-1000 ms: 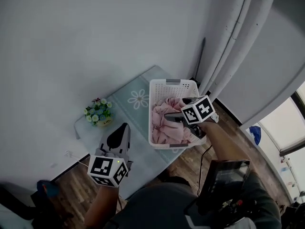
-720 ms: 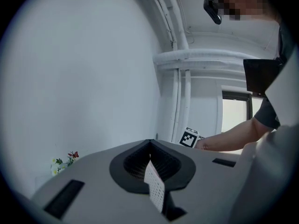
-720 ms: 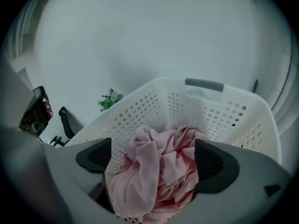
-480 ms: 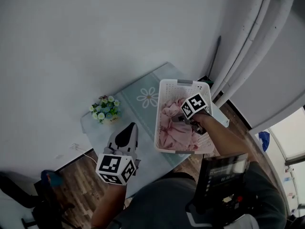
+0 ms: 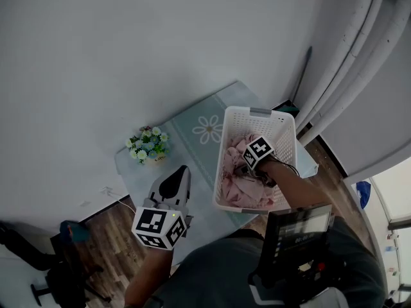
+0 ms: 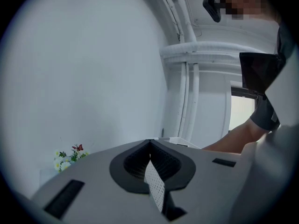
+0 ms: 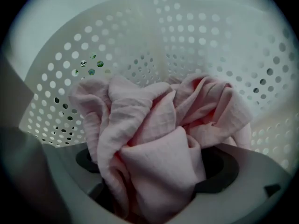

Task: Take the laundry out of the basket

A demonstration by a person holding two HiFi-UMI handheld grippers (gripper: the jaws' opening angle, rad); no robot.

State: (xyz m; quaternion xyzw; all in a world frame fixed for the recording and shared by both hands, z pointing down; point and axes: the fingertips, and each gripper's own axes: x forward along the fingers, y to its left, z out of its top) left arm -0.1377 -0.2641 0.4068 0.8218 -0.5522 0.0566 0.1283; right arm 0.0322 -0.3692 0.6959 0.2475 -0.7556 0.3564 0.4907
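Observation:
A white perforated basket (image 5: 260,113) stands on the table's right end and holds crumpled pink laundry (image 5: 232,186). My right gripper (image 5: 245,171) is down inside the basket, marker cube on top. In the right gripper view a thick fold of the pink laundry (image 7: 149,115) bulges up between the jaws, and the right gripper (image 7: 154,171) is shut on it, with the basket wall (image 7: 140,41) behind. My left gripper (image 5: 174,185) hangs over the table's front edge, left of the basket. In its own view the left gripper (image 6: 150,146) is shut with nothing in it.
The table wears a pale green cloth (image 5: 192,140) with a daisy print. A small pot of flowers (image 5: 148,145) stands at its left end, by the white wall. Curtains (image 5: 347,63) hang at the right. A dark chair (image 5: 61,262) stands on the wood floor at lower left.
My right gripper has dropped from above the basket's rim down into the pink laundry. The left gripper has kept its place by the table's front edge.

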